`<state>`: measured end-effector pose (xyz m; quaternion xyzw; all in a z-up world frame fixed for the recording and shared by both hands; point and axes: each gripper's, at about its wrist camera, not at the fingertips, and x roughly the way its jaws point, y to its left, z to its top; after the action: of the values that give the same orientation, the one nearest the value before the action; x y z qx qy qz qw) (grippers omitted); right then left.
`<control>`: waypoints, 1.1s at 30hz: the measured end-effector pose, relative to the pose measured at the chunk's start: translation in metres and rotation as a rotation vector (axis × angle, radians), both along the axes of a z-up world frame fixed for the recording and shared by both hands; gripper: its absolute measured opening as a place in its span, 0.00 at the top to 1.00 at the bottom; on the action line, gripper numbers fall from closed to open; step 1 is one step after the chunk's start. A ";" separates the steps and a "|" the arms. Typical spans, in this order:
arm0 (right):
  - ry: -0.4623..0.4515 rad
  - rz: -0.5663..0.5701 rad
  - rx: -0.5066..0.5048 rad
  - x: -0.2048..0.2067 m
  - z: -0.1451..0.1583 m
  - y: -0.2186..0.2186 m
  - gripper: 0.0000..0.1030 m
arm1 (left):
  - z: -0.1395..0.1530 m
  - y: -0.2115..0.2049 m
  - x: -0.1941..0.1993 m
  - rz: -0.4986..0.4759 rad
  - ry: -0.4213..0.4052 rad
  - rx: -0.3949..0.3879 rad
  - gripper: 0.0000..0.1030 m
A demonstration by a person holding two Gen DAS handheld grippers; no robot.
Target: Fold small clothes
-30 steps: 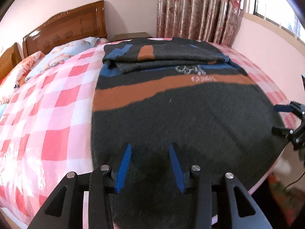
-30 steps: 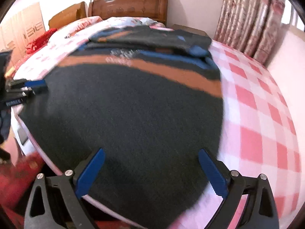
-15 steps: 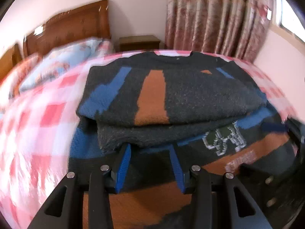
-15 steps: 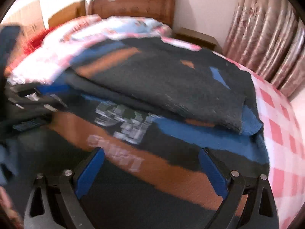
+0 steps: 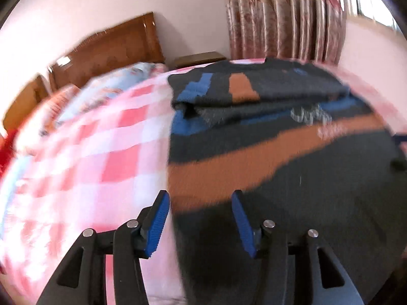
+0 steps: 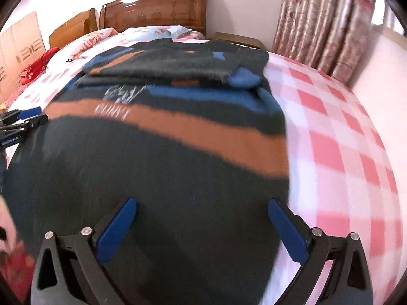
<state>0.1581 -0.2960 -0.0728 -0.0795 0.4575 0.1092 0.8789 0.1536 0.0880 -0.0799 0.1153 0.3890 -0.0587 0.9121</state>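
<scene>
A dark grey knit sweater (image 5: 318, 183) with orange and blue stripes lies flat on the bed, its sleeves folded across the far part. It also fills the right wrist view (image 6: 152, 172). My left gripper (image 5: 201, 218) is open and empty above the sweater's near left edge. My right gripper (image 6: 201, 228) is wide open and empty above the sweater's near hem. The left gripper also shows at the left edge of the right wrist view (image 6: 23, 122), by the sweater's left side.
The bed has a pink checked sheet (image 6: 343, 137), also seen in the left wrist view (image 5: 89, 167). Pillows (image 6: 152, 31) and a wooden headboard (image 6: 155, 7) stand at the far end. Curtains (image 6: 323, 23) and a nightstand (image 5: 201, 58) are behind. A red cloth (image 6: 35, 68) lies at the far left.
Both grippers have pulled back from the folded sleeves toward the sweater's near hem. The left gripper's fingers have opened wider. The sweater has not moved.
</scene>
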 end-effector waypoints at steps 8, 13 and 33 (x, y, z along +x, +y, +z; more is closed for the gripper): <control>0.028 -0.078 0.049 -0.055 -0.004 -0.039 0.00 | -0.002 0.041 -0.049 0.082 0.045 -0.134 0.49; 0.018 -0.074 0.079 -0.086 0.001 -0.043 0.00 | -0.003 0.050 -0.075 0.068 0.119 -0.267 0.49; 0.020 -0.075 0.104 -0.110 0.007 -0.030 0.28 | -0.002 0.028 -0.088 0.076 0.201 -0.401 0.49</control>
<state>0.0482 -0.3262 -0.0656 -0.0153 0.4624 0.1006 0.8808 0.0652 0.1157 -0.0815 -0.0897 0.4627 -0.1118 0.8749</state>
